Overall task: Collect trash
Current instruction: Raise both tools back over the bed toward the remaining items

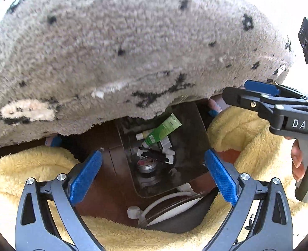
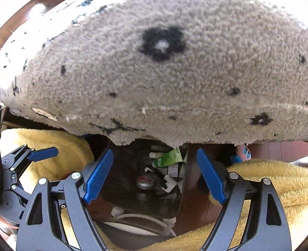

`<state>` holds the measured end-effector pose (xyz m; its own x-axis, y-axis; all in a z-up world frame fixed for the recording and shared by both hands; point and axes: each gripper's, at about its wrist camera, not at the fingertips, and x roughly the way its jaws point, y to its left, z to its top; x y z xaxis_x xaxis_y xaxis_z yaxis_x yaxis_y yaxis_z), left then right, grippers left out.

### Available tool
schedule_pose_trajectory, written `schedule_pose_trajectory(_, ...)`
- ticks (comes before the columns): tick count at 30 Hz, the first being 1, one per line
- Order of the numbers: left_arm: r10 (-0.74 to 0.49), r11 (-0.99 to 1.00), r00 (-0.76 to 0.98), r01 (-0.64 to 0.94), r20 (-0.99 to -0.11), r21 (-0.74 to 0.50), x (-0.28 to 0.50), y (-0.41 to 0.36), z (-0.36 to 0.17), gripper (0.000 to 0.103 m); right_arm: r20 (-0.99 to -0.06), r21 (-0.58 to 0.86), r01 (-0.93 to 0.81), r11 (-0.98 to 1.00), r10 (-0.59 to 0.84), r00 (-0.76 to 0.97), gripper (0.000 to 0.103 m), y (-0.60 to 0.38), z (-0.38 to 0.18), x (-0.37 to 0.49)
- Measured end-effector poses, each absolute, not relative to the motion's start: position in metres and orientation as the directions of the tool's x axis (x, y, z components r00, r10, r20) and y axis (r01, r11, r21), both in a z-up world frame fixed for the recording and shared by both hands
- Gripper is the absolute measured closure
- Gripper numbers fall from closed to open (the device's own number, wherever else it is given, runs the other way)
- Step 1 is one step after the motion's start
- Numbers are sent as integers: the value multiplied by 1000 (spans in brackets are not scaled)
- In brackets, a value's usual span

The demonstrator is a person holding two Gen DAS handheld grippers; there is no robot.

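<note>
progress: early by the look of it; nothing gripped by either tool, trash not yet picked up, all of the collecting seems left to do
landmark: dark bin (image 1: 187, 129), open mouth facing the cameras, wedged under the grey rug edge
left of bin: yellow fleece blanket (image 1: 28, 167) bunched up, touching nothing of the trash as far as I can tell
left gripper (image 1: 154, 175): jaws spread wide, empty, blue pads framing the bin mouth, not touching it
grey rug (image 1: 122, 52): shaggy, black specks, hangs over the bin's top rim, hides its far end
trash inside bin: green tube (image 1: 164, 129) lying tilted near the top, white cap at its low end; a small white tube beside it; white and black plastic bits (image 1: 156, 153) below; round metal tin (image 1: 146, 165) with reddish top lowest
below bin: white cable (image 1: 166, 200) coiled in a dark dish, just beside the bin's front edge
right gripper (image 2: 155, 179): jaws also wide apart, holding nothing, aimed at the bin
right of bin: more yellow fleece, small pink-blue plush toy (image 2: 242, 152) near the rug edge
trash look: small, light, loose, mixed cosmetic scraps; whether it is already binned or to be removed, cannot tell
</note>
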<state>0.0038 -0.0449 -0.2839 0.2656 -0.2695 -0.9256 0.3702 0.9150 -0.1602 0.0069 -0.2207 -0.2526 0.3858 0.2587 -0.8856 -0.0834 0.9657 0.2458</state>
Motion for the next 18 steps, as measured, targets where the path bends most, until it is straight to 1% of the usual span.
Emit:
schedule_pose_trajectory(7, -285, 916, 309, 367, -907, -162, 5, -39, -261, 9, -867, 256, -96, 962, 272, 417, 20, -222, -238, 6)
schedule_pose_trajectory(18, -254, 939, 475, 329, -842, -97, 30, -16, -199, 9, -799, 197, -72, 978, 203, 566, 20, -244, -174, 28)
